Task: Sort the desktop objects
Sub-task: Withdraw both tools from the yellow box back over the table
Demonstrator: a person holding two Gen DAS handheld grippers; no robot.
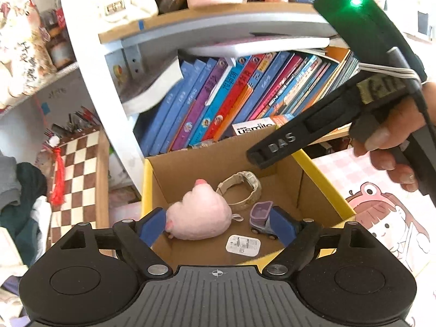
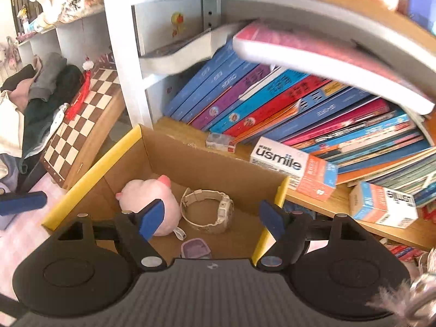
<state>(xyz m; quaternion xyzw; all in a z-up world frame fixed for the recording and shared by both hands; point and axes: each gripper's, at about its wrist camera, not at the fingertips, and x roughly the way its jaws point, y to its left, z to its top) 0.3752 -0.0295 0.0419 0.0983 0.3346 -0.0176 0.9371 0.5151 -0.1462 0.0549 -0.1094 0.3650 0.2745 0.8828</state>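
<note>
An open cardboard box with a yellow rim (image 1: 147, 185) (image 2: 90, 171) stands below both grippers. In it lie a pink plush pig (image 1: 201, 215) (image 2: 141, 190), a beige wristwatch (image 1: 242, 188) (image 2: 209, 212), a small purple toy truck (image 1: 260, 215) (image 2: 196, 248) and a white packet (image 1: 243, 245). My left gripper (image 1: 218, 218) hangs open over the box's near side, nothing between its blue pads. My right gripper (image 2: 212, 212) is open above the box too, empty. A hand (image 1: 387, 147) holds the right gripper's black body at the upper right of the left wrist view.
Behind the box a shelf holds leaning books (image 2: 272, 100) and a usmile carton (image 2: 283, 160). A chessboard (image 1: 79, 169) (image 2: 81, 125) and piled clothes (image 2: 41, 95) lie to the left. A pink checked cartoon mat (image 1: 381, 204) covers the desk on the right.
</note>
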